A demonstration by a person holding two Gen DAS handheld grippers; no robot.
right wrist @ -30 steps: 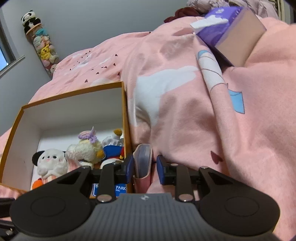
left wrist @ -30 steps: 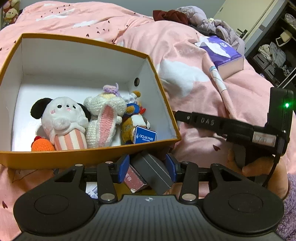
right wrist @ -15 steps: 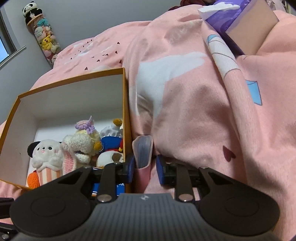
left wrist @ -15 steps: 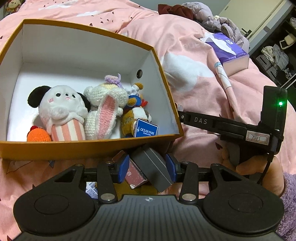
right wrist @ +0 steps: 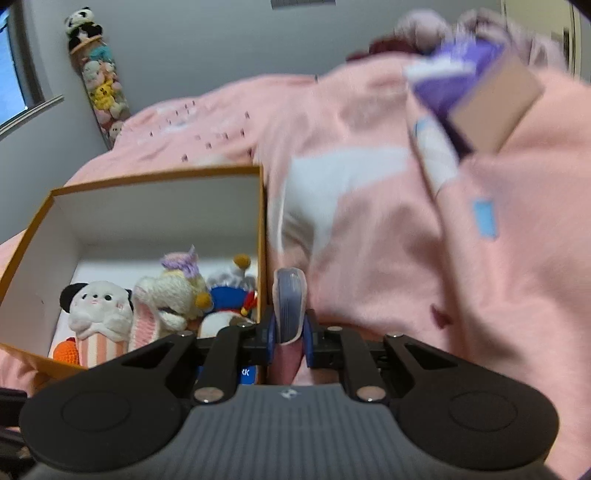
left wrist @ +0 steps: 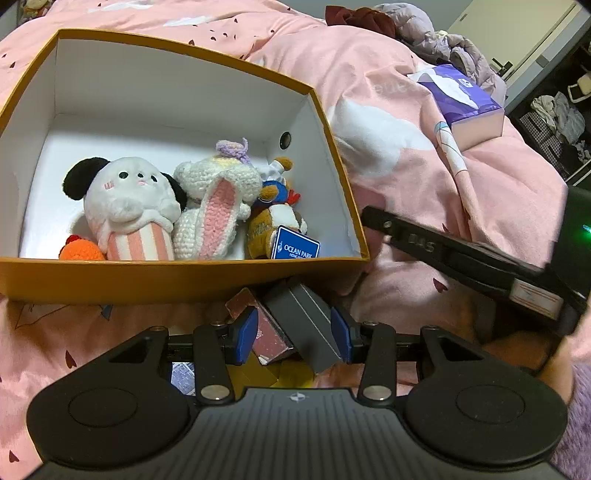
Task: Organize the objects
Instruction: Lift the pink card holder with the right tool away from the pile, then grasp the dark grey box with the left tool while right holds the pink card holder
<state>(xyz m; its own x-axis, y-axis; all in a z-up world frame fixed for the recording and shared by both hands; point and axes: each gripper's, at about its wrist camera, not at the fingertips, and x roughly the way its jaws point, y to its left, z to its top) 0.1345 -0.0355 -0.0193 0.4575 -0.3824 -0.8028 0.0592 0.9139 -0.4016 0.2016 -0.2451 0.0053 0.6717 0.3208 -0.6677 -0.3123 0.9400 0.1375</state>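
An orange cardboard box [left wrist: 184, 275] with a white inside lies on the pink bedspread. It holds a white plush [left wrist: 129, 199], a crocheted bunny [left wrist: 218, 206], a duck toy [left wrist: 277, 192] and a small orange crochet piece [left wrist: 81, 253]. Just in front of the box's near wall, my left gripper [left wrist: 293, 332] is shut on a grey box [left wrist: 306, 325] and a dark red box [left wrist: 266, 334] side by side. My right gripper [right wrist: 290, 332], beside the box's right wall [right wrist: 263, 240], has its jaws closing tight on a thin pink case [right wrist: 290, 302] with a grey-blue edge.
A purple tissue box [left wrist: 465, 99] sits on the bedspread to the far right. Clothes [left wrist: 424, 33] are heaped at the head of the bed. Dark shelves [left wrist: 554, 122] stand at the right edge. A tall stack of plush toys [right wrist: 98, 74] fills the wall corner.
The right gripper's pads have drawn in onto the pink case, and its view has swung and blurred. The left gripper keeps its hold in the same spot.
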